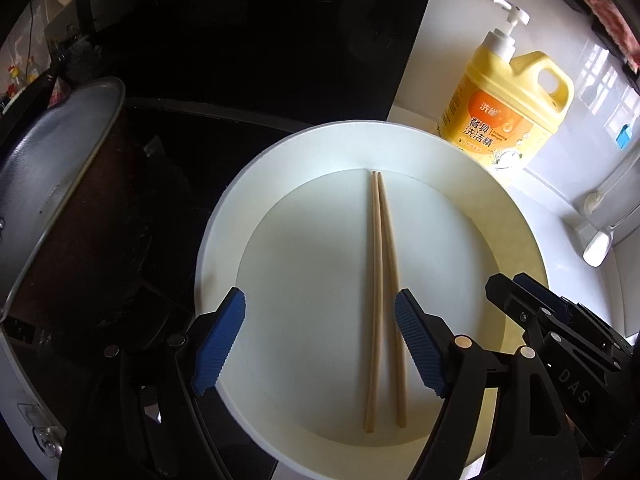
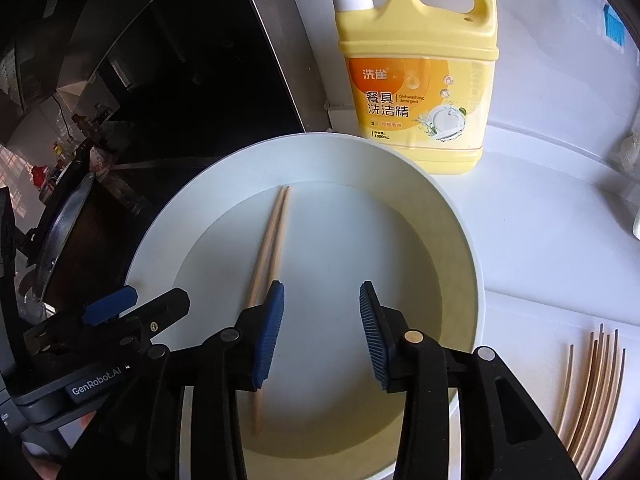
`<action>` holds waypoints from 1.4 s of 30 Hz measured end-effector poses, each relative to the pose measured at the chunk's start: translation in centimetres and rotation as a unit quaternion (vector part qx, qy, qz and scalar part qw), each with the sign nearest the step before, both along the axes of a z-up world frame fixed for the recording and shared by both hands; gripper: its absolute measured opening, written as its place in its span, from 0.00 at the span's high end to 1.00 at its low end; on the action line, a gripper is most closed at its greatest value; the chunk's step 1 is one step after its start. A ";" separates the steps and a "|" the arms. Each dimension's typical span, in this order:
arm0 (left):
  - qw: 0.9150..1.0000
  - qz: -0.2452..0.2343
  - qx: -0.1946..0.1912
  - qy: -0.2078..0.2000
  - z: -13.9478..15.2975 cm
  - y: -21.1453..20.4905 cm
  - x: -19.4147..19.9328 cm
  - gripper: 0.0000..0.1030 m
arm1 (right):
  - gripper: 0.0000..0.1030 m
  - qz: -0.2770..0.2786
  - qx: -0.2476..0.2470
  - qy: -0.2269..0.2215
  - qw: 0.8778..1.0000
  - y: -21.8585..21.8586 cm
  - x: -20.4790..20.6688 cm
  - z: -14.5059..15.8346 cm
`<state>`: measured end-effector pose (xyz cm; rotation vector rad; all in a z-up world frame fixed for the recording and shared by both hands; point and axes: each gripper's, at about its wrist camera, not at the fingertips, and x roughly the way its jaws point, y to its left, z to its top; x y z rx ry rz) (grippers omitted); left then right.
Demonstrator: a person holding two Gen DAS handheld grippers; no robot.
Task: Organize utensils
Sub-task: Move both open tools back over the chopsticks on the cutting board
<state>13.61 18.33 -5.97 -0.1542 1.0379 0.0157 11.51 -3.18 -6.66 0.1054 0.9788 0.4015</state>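
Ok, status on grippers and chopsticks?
Left gripper and right gripper open, empty. Chopstick pair flat in white bowl. Loose chopsticks on counter. Nothing blocking.

Yellow detergent bottle (image 2: 416, 76) "Dishwashing detergent", "1000mL", left tongs (image 2: 108, 312) "GenRobot.AI", right tongs (image 1: 540, 312) "DAS"

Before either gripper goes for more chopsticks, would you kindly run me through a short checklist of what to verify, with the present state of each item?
1. Pair of chopsticks lying flat inside the white bowl: ok.
2. Left gripper open, nothing between its pads: ok.
3. Right gripper open and clear of the pair: ok, though its pad sits in front of the sticks in the right wrist view.
4. Loose chopsticks waiting on the white counter, right of the bowl: ok.
5. Detergent bottle upright behind the bowl, out of the way: ok.
6. How many loose chopsticks remain: cannot tell, the bundle runs off the picture.
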 end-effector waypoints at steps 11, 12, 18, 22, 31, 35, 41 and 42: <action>1.000 0.011 0.020 -0.006 1.3 -1.2 -2.0 0.19 | 0.55 -0.015 0.001 -0.013 1.000 -2.7 -2.9 1.1; 1.000 0.013 0.024 -0.004 1.3 -1.4 -2.1 0.19 | 0.55 -0.016 0.001 -0.014 1.000 -2.9 -3.3 1.2; 1.000 0.007 0.017 -0.009 2.0 -2.8 -3.5 0.19 | 0.54 -0.022 -0.002 -0.014 1.000 -5.1 -5.2 1.6; 1.000 -0.005 0.020 -0.009 2.4 -4.5 -4.1 0.19 | 0.52 -0.030 -0.003 -0.013 0.999 -7.1 -6.3 1.8; 0.999 -0.020 0.032 -0.016 3.6 -8.4 -5.6 0.18 | 0.52 -0.060 -0.011 -0.007 0.998 -13.2 -8.9 1.8; 0.999 -0.030 0.032 -0.020 4.0 -10.6 -6.1 0.18 | 0.52 -0.085 -0.015 -0.002 0.996 -16.7 -10.1 1.3; 0.998 -0.054 0.037 -0.026 3.9 -14.2 -6.8 0.18 | 0.52 -0.122 -0.020 0.000 0.992 -21.4 -12.0 0.6; 0.997 -0.061 0.036 -0.026 3.9 -14.8 -7.0 0.18 | 0.52 -0.127 -0.020 0.001 0.992 -22.0 -12.2 0.4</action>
